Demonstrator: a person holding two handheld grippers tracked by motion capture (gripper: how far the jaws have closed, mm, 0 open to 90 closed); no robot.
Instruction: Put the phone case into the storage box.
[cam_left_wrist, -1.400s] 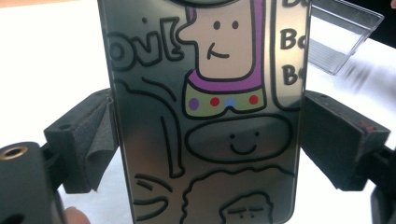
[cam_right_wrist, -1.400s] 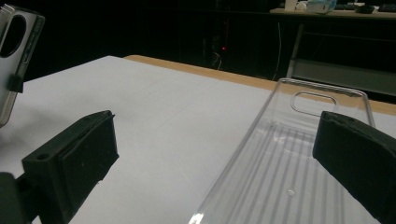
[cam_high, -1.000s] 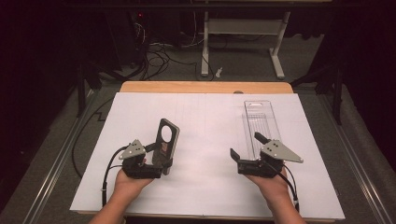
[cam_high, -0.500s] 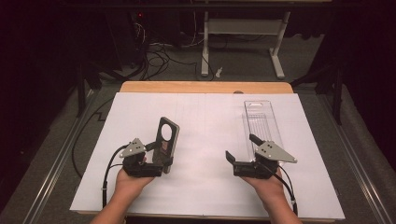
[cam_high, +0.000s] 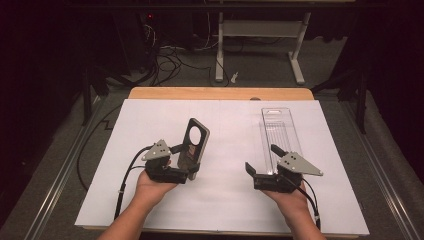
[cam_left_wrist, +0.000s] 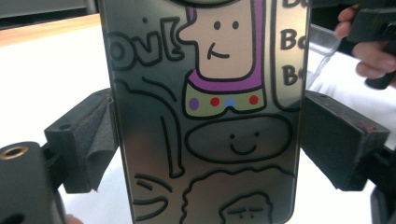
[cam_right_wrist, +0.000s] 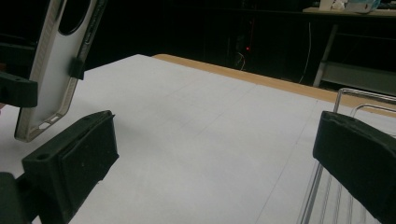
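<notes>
Phone case (cam_high: 194, 145): light, thin, flexible, likely slick; left gripper (cam_high: 186, 167) pinches its long edges near the bottom. Right gripper (cam_high: 261, 162) jaws spread, empty.

Dim room: grey floor (cam_high: 260, 75), tangled cables (cam_high: 165, 62), white desk frame (cam_high: 260, 30) behind.

The high view looks forward and down over the whole table (cam_high: 220, 195) from its near edge. The 2 gripper views sit low and close; both catch the phone case (cam_left_wrist: 205, 116), as does the high view.
</notes>
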